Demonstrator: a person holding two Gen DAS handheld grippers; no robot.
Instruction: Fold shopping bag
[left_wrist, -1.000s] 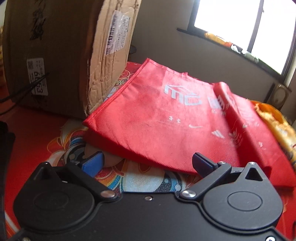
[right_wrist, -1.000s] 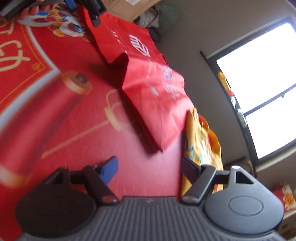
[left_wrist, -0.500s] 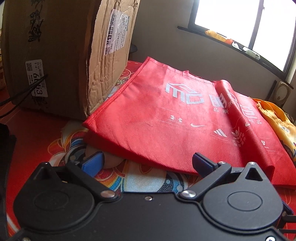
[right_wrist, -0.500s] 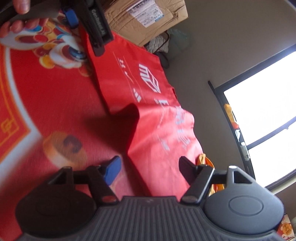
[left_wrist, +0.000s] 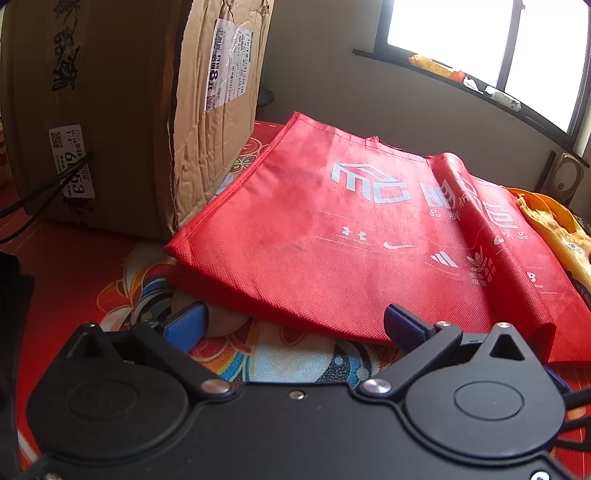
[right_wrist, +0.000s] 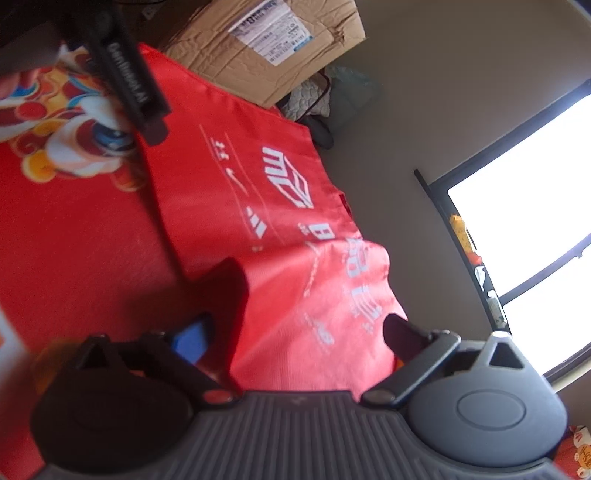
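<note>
A red cloth with gold and cartoon prints (left_wrist: 74, 266) is covering the surface where a brown cardboard box with shipping labels (left_wrist: 122, 110) is standing, and a flat red non-woven shopping bag with white logos (left_wrist: 332, 236) is lying just beside that box, one end already doubled over. The right gripper (right_wrist: 299, 332) is opening its jaws around that raised end, pads not pressing. The left gripper (left_wrist: 295, 321) is hovering wide at the bag's near edge, gripping nothing. The fold appears midway; next, probably, both must close on fabric and carry it across.
</note>
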